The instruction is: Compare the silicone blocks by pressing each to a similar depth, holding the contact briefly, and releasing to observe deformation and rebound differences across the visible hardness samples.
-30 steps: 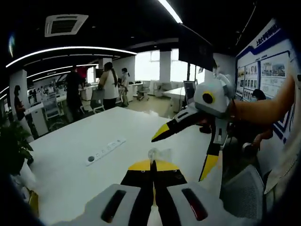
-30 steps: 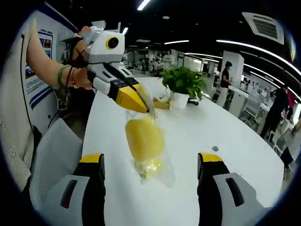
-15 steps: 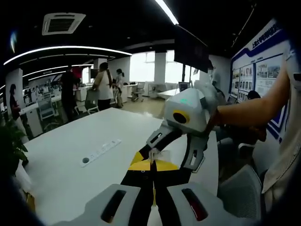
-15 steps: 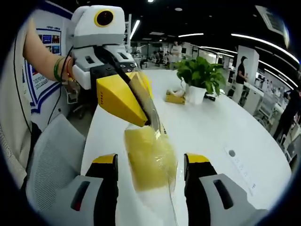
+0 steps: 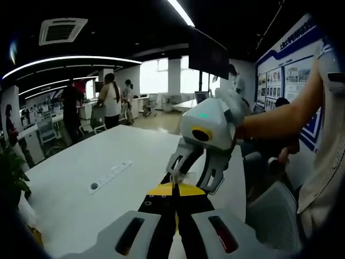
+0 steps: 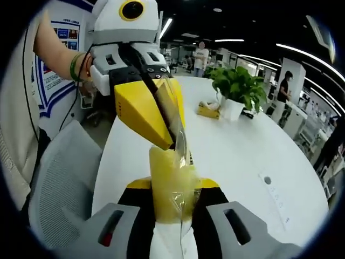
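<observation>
White table (image 6: pixel 237 145); both grippers pinch bagged block (image 6: pixel 171 186).

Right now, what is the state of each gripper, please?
Left gripper: shut on the clear bag's top edge.
Right gripper: shut on the yellow silicone block in the clear bag.

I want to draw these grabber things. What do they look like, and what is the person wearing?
Each hand-held gripper has a pale grey-white body with two black jaws tipped in yellow. The left hand-held gripper has a round black lens ringed in yellow on its white head. The right hand-held gripper shows a small green light on its body. The person wears green and dark bracelets and a light short sleeve.
</observation>
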The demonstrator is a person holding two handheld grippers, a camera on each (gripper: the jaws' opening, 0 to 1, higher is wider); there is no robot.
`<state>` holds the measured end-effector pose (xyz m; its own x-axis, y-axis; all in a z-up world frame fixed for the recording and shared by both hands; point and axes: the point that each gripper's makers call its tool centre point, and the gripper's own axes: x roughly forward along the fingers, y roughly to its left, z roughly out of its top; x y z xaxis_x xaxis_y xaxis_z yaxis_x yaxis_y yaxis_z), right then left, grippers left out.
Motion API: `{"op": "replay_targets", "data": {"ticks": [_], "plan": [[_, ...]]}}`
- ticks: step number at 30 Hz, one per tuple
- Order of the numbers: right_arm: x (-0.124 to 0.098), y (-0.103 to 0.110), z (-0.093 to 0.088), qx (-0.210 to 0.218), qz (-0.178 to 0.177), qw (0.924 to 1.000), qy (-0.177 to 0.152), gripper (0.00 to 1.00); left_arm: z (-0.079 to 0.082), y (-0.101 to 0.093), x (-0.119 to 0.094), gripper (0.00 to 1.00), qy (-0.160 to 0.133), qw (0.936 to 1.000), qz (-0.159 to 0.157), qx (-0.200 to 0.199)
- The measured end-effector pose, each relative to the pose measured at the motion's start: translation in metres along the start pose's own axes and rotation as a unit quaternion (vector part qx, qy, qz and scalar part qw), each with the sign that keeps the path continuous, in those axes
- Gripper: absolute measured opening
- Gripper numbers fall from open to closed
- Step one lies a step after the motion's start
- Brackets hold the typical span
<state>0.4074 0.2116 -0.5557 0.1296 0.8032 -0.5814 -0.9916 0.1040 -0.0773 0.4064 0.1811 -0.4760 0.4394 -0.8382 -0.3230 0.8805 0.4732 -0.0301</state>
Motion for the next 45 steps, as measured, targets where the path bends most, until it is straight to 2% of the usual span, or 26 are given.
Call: {"op": "replay_targets", "data": {"ticks": [7, 11, 20, 24, 38, 42, 45], "plan": [[-0.006, 0.008, -0.004, 0.003, 0.016, 0.9995, 0.028, 0.12, 0.001, -0.011, -0.003, 0.00, 0.001, 0.9998, -0.012, 0.017], [-0.007, 0.010, -0.010, -0.021, 0.007, 0.9980, 0.059, 0.11, -0.002, -0.014, -0.004, 0.00, 0.003, 0.9996, -0.018, 0.021], [-0.012, 0.014, -0.008, -0.015, 0.010, 0.9981, 0.059, 0.11, 0.001, -0.020, -0.006, 0.00, 0.001, 0.9990, -0.022, 0.040], [-0.015, 0.021, -0.009, 0.004, 0.017, 0.9974, 0.069, 0.12, 0.002, -0.024, -0.006, 0.00, 0.007, 0.9986, -0.024, 0.046], [-0.019, 0.026, -0.010, -0.003, 0.019, 0.9972, 0.072, 0.12, 0.003, -0.030, -0.006, 0.00, 0.012, 0.9977, -0.026, 0.062], [-0.021, 0.027, -0.010, 0.006, 0.021, 0.9971, 0.073, 0.13, 0.004, -0.032, -0.005, 0.00, 0.011, 0.9964, -0.010, 0.083], [-0.021, 0.026, -0.009, 0.002, 0.016, 0.9971, 0.074, 0.16, 0.005, -0.030, -0.005, 0.00, 0.011, 0.9969, -0.006, 0.077]]}}
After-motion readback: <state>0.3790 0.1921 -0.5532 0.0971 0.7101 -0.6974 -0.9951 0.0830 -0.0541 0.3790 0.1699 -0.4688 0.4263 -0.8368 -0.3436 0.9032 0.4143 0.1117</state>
